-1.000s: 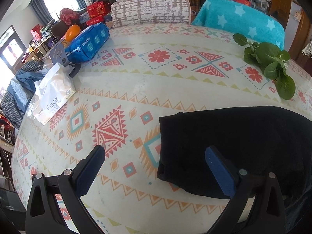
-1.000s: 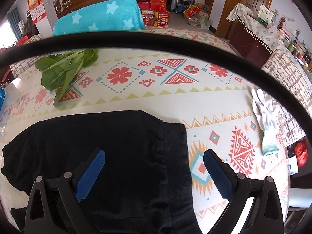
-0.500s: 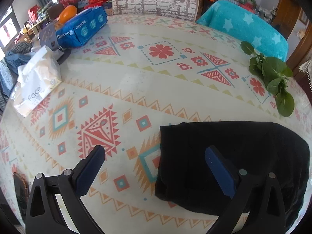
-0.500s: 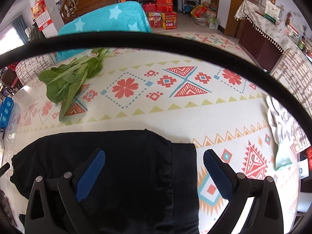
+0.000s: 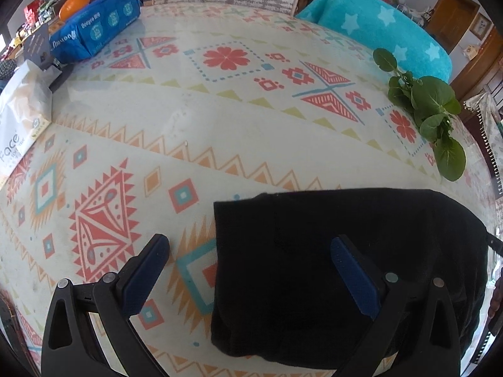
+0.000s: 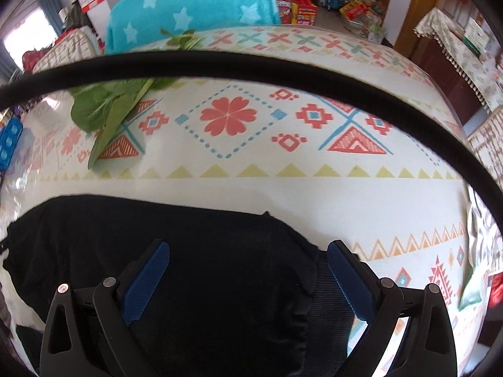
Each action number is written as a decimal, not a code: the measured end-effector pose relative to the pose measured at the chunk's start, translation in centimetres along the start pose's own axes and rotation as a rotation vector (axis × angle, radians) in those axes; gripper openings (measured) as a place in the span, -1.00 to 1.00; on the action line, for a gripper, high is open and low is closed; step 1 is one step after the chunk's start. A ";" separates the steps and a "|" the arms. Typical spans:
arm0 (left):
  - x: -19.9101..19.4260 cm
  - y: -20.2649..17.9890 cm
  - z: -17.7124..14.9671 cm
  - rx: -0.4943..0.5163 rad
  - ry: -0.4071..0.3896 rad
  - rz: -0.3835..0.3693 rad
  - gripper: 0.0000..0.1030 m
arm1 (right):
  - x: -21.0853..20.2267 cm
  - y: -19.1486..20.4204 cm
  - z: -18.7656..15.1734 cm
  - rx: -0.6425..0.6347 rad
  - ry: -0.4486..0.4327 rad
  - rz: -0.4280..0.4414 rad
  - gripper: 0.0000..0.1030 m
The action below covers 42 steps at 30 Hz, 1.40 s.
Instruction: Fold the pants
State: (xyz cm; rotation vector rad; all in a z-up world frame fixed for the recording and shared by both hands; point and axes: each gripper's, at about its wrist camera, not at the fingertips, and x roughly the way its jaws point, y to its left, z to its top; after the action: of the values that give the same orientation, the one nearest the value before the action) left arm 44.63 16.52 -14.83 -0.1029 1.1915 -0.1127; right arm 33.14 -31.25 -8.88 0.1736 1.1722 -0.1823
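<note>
The black pants (image 5: pixel 330 267) lie folded in a flat bundle on the patterned tablecloth, near the table's front edge. My left gripper (image 5: pixel 250 245) is open and empty above the bundle's left edge, with one blue finger over bare cloth and the other over the fabric. In the right wrist view the pants (image 6: pixel 204 267) fill the lower left. My right gripper (image 6: pixel 248 248) is open and empty above their right end, by the ribbed waistband (image 6: pixel 327 298).
Leafy greens (image 5: pixel 430 110) lie at the back right of the table. A white tissue pack (image 5: pixel 22 116) and a blue package (image 5: pixel 94 28) sit at the left. A white glove (image 6: pixel 481 251) lies at the right edge. Chairs stand behind. A black cable (image 6: pixel 251 66) crosses the right view.
Both grippers have moved closer over the table and pants, staying open. The pants' right end now shows folded further over, covering most of the waistband.
</note>
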 end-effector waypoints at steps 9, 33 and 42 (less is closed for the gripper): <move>0.3 -1.5 1.0 0.035 -0.007 -0.019 0.52 | 0.9 1.2 -0.4 -0.064 0.002 -0.032 0.98; -9.6 -3.8 -0.6 0.056 -0.176 -0.025 -0.70 | -5.4 -1.7 -2.1 0.010 -0.107 0.028 -0.87; -14.2 -4.0 -4.0 0.065 -0.252 -0.013 -0.70 | -11.8 -0.6 -5.7 -0.068 -0.187 0.083 -0.88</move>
State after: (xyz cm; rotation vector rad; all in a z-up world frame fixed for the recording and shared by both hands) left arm 35.61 14.53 -2.69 -0.0652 0.9352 -0.1456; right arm 23.45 -29.91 -0.14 0.1414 0.9818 -0.0835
